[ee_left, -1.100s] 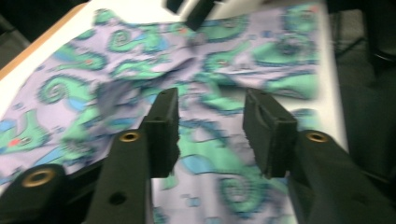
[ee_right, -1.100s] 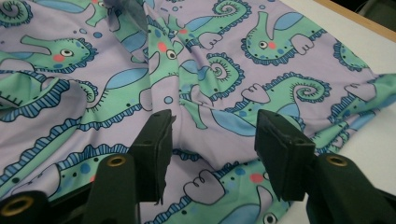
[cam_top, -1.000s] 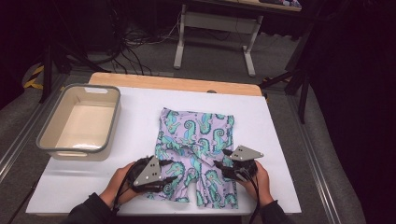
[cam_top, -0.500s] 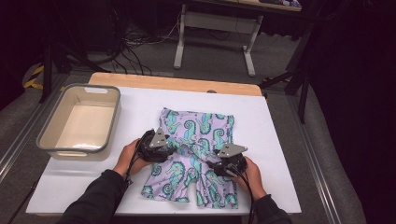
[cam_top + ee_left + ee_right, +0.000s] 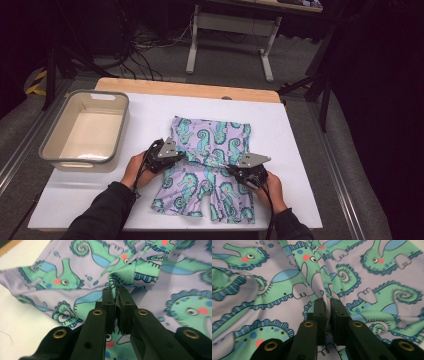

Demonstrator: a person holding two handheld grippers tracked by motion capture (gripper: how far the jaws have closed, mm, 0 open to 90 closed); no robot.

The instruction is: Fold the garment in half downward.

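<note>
Lilac shorts point(image 5: 210, 165) printed with green seahorses lie flat on the white table top point(image 5: 295, 150), legs toward the person. My left gripper point(image 5: 176, 156) sits on the shorts' left side; its jaws have just been closing and now pinch a raised fold of the cloth point(image 5: 120, 277). Over on the shorts' right side, my right gripper point(image 5: 235, 170) has likewise just been closing and is shut on a ridge of fabric point(image 5: 317, 285) standing up between its pads. The person's hands hold both grippers from the near edge.
An empty beige bin point(image 5: 85, 131) with a grey rim stands on the table's left side. A wooden strip point(image 5: 190, 89) runs along the far edge. Beyond it are cables and a desk frame point(image 5: 230, 35) on the floor.
Both grippers' jaws have closed onto pinched folds of the shorts. The left gripper moved up and inward onto the shorts' left side; the right one stayed roughly in place.
</note>
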